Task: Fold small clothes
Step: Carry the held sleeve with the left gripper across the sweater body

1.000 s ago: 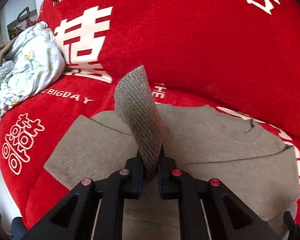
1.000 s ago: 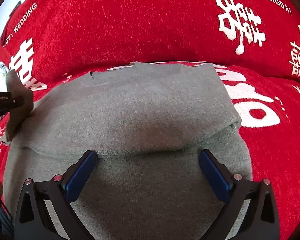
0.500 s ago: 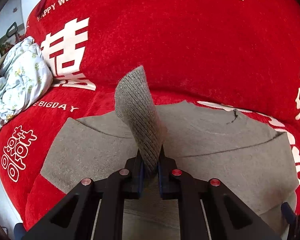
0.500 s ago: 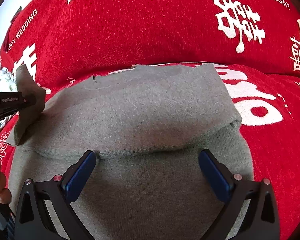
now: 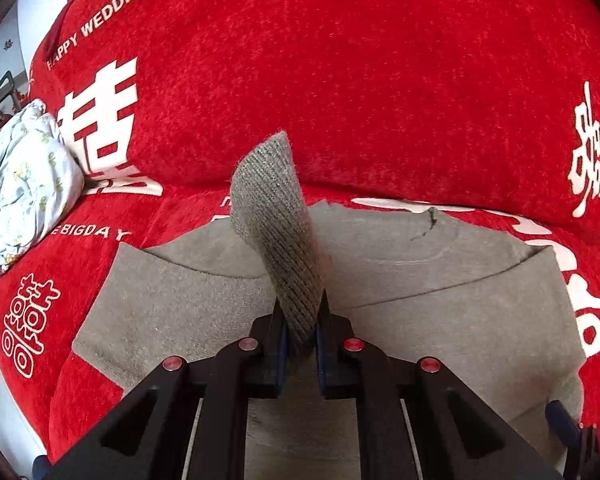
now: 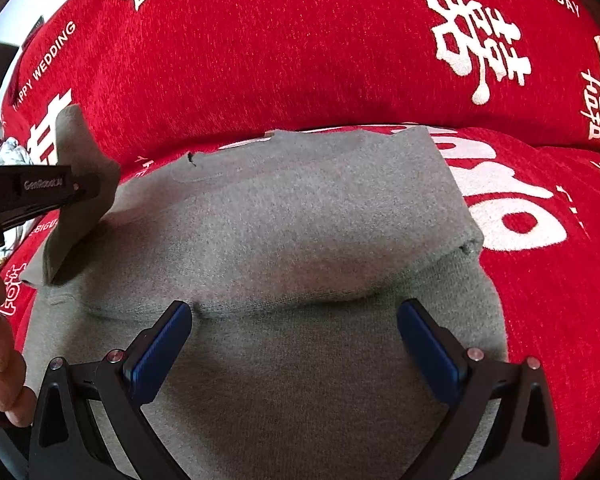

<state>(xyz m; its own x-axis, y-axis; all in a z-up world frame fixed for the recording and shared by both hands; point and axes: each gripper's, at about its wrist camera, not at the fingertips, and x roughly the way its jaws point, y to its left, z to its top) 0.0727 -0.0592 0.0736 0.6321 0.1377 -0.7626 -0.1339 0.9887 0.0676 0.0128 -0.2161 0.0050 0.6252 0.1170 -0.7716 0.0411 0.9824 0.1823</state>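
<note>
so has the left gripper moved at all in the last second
Yes. In the right wrist view the left gripper, shut on the sweater cuff, has come rightward, further in over the grey sweater, judged against its neckline notch.

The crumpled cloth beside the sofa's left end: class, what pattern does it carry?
Pale crumpled cloth with a small floral print; left wrist view shows it best.

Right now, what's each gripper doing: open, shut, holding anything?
Left gripper: shut on the grey sweater's ribbed cuff.
Right gripper: open, holding nothing, above the sweater body.
</note>
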